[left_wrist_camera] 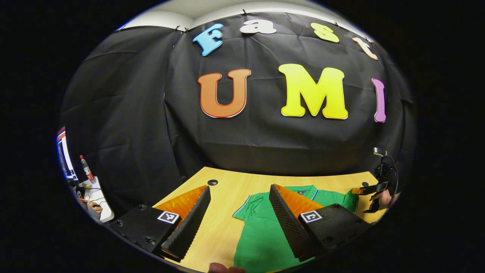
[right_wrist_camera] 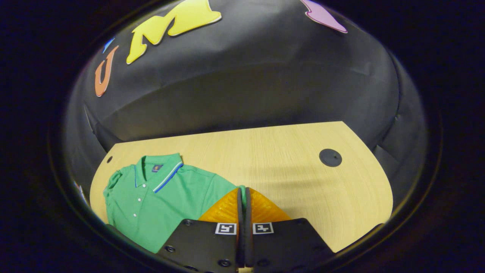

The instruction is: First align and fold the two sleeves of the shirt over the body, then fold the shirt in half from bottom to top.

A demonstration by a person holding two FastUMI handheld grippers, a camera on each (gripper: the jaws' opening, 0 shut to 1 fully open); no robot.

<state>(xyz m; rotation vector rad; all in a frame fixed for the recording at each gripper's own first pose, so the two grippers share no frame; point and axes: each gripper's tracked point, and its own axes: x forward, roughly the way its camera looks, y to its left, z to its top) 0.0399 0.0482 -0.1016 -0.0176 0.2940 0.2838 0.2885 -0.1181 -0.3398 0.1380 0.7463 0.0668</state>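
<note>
A green polo shirt [left_wrist_camera: 261, 235] with a striped collar lies flat, front up, on the wooden table [left_wrist_camera: 223, 223]. My left gripper [left_wrist_camera: 239, 189] is open and hovers over the shirt's near sleeve [left_wrist_camera: 246, 206], with nothing between its fingers. In the right gripper view the shirt [right_wrist_camera: 163, 197] spreads to the left, and my right gripper [right_wrist_camera: 243, 191] is shut on the edge of its other sleeve [right_wrist_camera: 241, 188], a sliver of green showing at the tips. That right gripper [left_wrist_camera: 373, 188], held by a hand, also appears far right in the left gripper view.
A round cable hole [right_wrist_camera: 330, 157] sits in the table [right_wrist_camera: 303, 182] to the right of the shirt, another [left_wrist_camera: 212, 182] near the far left corner. Off the table's left stand a bottle [left_wrist_camera: 86, 168] and a white board with cables [left_wrist_camera: 99, 201]. A fingertip [left_wrist_camera: 223, 268] shows at the bottom edge.
</note>
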